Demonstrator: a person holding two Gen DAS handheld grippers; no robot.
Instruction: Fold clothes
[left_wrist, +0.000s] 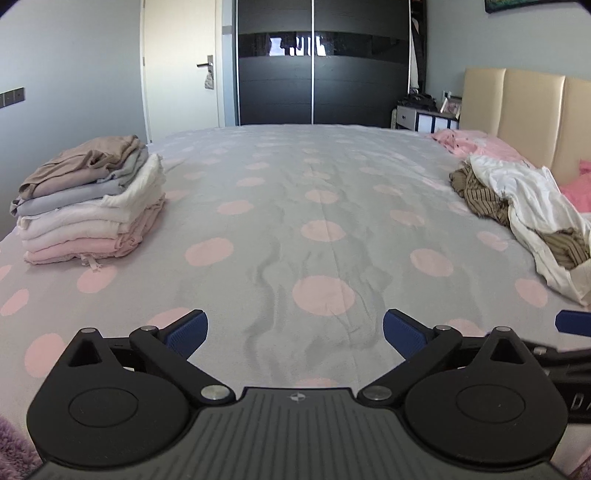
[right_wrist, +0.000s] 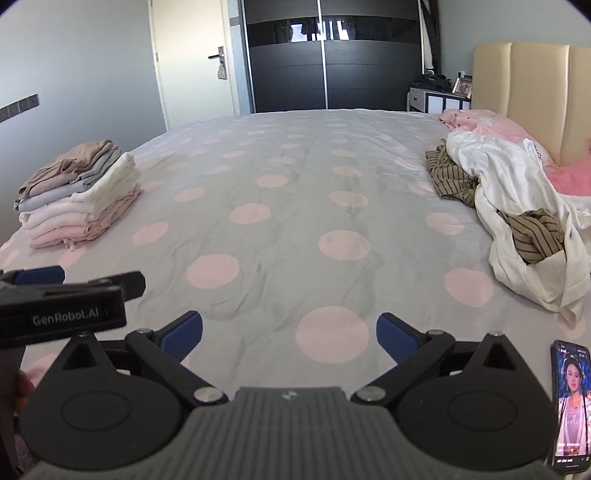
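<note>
clothes lie in two places on your bed (left_wrist: 295, 206), the grey cover with pink dots: a neat folded stack (left_wrist: 92, 199) at the left edge, beige on top, then grey, white and pink layers, and an unfolded heap (left_wrist: 524, 214) at the right side, a white garment tangled with a brown striped one, near the beige headboard (left_wrist: 517, 118).

your left gripper (left_wrist: 295, 332) has its blue-padded jaws spread wide with only bare cover between them. your right gripper (right_wrist: 290, 334) stands the same way, jaws apart, nothing in them.

only the right wrist view shows a phone (right_wrist: 570, 410) lying on the bed at your lower right, screen lit, just beside that gripper's body. it also shows the left gripper from the side at the lower left, with lettering on its black body. the left wrist view shows just a blue pad tip of the right gripper at its right edge, and a patch of purple fluffy fabric (left_wrist: 14, 446) in its lower left corner.

beyond the bed stand a dark sliding wardrobe (left_wrist: 321, 62), a white door (left_wrist: 177, 62) and a small nightstand (left_wrist: 424, 118). the stretch of bed between stack and heap lies open.
</note>
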